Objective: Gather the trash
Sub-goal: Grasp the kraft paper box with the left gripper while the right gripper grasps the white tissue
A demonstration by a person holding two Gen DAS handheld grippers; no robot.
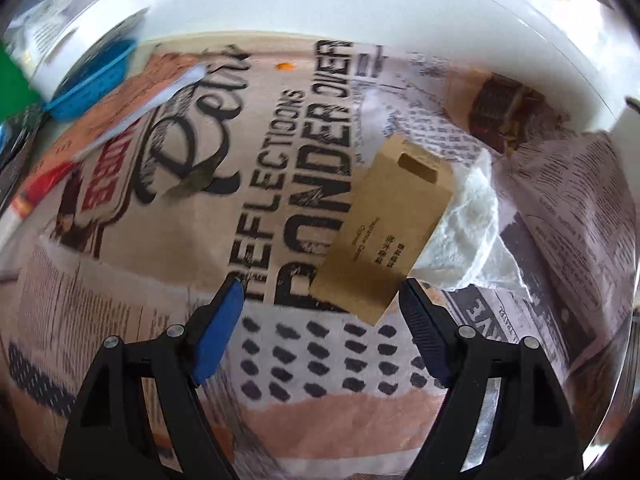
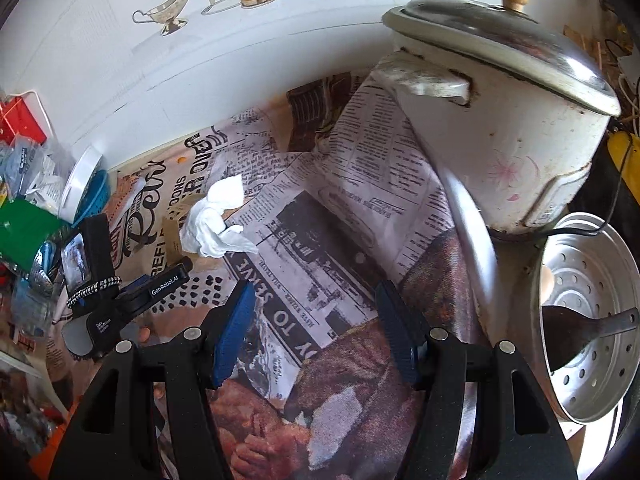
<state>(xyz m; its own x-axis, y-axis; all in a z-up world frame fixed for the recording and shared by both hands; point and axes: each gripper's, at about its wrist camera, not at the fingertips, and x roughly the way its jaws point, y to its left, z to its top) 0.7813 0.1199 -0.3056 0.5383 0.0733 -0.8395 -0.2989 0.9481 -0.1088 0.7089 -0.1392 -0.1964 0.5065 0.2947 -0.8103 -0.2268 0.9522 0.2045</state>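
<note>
Left wrist view: left gripper (image 1: pixel 322 286) points steeply down at a newspaper-covered surface (image 1: pixel 280 184), jaws spread wide, nothing clamped. A brown paper envelope (image 1: pixel 384 232) lies flat on the paper with its lower corner reaching between the fingertips; its edge sits just beside the right-hand fingertip (image 1: pixel 412 292), contact not resolvable. Small dark print on the envelope is too small to read. A crumpled white tissue (image 1: pixel 472 224) lies at 3 o'clock of the envelope, touching it and partly under its edge.

Legible print on the newspaper: "REFLECTIONS" and a large line beside it, roughly "PONDER". A blue perforated basket (image 1: pixel 94 80) sits at 10 o'clock.

Right wrist view: right gripper (image 2: pixel 316 290) hovers over the newspaper, jaws about half spread, empty. Headline fragment between its fingers, upside down: "TO SERVE". The tissue lies at 11 o'clock of it, well apart. The left gripper's body, at 9 o'clock, reads "GenRobot.AI". A white rice cooker (image 2: pixel 508 128) with a metal lid stands at 1 o'clock; a perforated metal steamer tray (image 2: pixel 592 320) with a dark spatula lies at 3 o'clock.
</note>
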